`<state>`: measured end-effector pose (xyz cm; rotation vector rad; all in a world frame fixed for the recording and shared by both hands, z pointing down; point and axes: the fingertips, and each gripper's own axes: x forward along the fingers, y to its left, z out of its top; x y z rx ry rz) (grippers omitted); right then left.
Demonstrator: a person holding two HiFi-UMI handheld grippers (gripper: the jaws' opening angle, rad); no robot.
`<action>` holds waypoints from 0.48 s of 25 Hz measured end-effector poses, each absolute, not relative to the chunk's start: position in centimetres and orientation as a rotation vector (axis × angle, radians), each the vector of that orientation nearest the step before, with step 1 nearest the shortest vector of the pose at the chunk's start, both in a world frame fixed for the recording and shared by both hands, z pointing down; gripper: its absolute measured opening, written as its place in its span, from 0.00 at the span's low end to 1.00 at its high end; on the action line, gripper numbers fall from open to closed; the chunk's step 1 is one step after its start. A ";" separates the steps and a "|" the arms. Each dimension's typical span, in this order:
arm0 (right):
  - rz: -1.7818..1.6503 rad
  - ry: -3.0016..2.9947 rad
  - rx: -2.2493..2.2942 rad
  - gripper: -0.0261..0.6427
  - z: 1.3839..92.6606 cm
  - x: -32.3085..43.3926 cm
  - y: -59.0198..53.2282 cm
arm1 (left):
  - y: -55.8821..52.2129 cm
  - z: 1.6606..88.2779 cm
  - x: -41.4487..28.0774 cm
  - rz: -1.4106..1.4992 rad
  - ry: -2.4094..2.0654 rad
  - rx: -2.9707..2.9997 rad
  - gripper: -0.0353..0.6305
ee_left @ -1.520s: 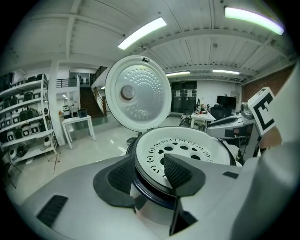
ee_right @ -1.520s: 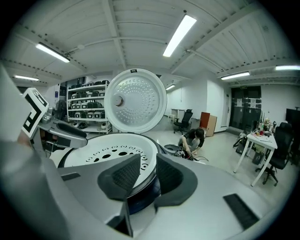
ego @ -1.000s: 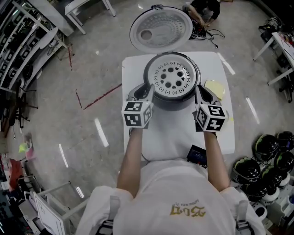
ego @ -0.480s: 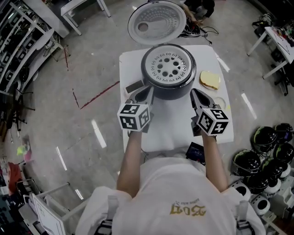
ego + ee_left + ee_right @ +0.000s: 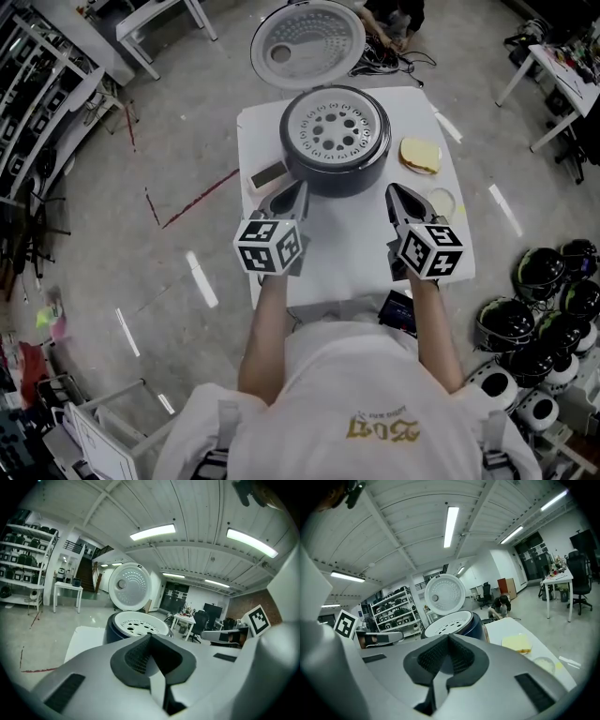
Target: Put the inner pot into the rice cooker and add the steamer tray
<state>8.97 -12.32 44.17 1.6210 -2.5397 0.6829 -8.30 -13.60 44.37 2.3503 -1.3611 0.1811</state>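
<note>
The steamer tray [image 5: 336, 131] sits seated in the rice cooker [image 5: 337, 184], at 12 o'clock on the table [image 5: 349, 264]. The inner pot, if it is beneath the tray, is hidden. I judge the tray light, stiff, smooth and perforated, so I would grip it at the rim on opposite sides. My left gripper [image 5: 301, 187] lies at 7 o'clock of the cooker and my right gripper [image 5: 392, 189] at 5 o'clock. Both are clear of the cooker, forearms level, noses tilted slightly down towards it. Both pairs of jaws are fully closed, pads together, holding nothing.
</note>
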 end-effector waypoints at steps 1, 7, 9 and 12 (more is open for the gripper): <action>0.683 -2.540 1.623 0.06 44.2 9.0 -12.3 | -13.6 44.3 -8.2 0.181 -1.360 2.354 0.08; 0.676 -2.542 1.619 0.06 44.1 9.0 -12.3 | -13.5 44.4 -8.1 0.213 -1.368 2.368 0.08; 0.674 -2.541 1.614 0.06 44.1 9.1 -12.5 | -13.7 44.5 -8.1 0.212 -1.363 2.360 0.08; 0.667 -2.538 1.609 0.06 44.2 9.2 -12.6 | -14.0 44.5 -8.1 0.202 -1.361 2.349 0.08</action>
